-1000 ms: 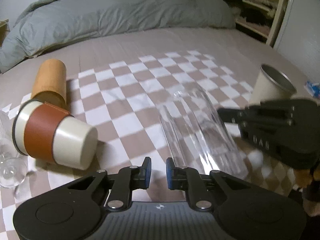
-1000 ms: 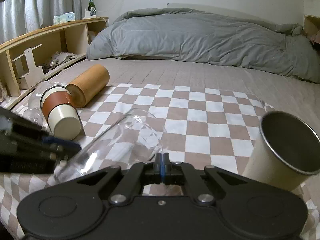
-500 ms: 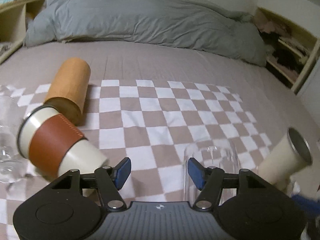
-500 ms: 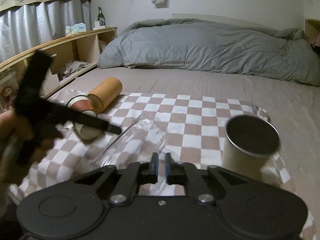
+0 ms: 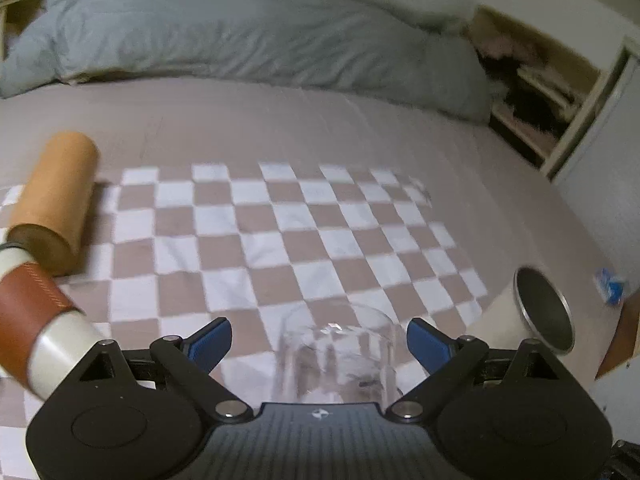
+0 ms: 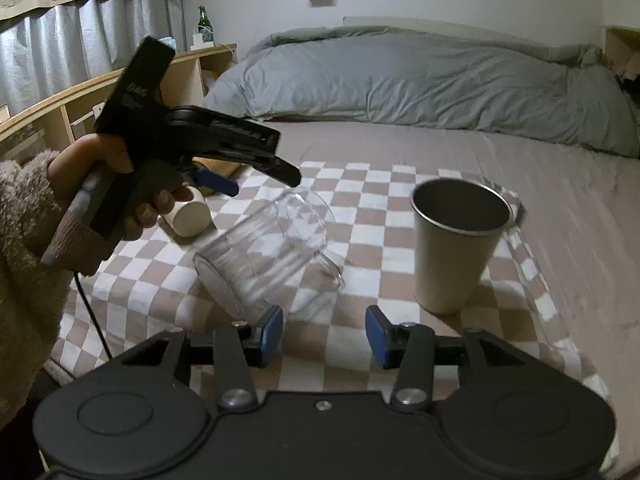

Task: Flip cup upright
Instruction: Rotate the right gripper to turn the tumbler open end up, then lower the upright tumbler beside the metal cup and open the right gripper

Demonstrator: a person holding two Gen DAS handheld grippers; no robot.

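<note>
A clear glass cup (image 6: pixel 268 256) lies on its side on the checkered cloth (image 6: pixel 372 200). In the left wrist view the glass (image 5: pixel 338 354) lies between my open left fingers, not gripped. My left gripper (image 5: pixel 319 340) is wide open; in the right wrist view it (image 6: pixel 264 178) hovers just above the glass. My right gripper (image 6: pixel 323 330) is open and empty, close in front of the glass. A cream metal cup (image 6: pixel 456 240) stands upright to the right; it also shows in the left wrist view (image 5: pixel 536 312).
A cream cup with a brown leather sleeve (image 5: pixel 36 320) and a tan cylinder (image 5: pixel 56 200) lie on their sides at the left. A grey duvet (image 6: pixel 420 76) lies at the back. Wooden shelves (image 6: pixel 60 116) run along the left. The bed edge is close at the front.
Both grippers have opened from nearly shut. My left gripper swung over the lying glass, which now sits between its fingers. My right gripper drew back a little.
</note>
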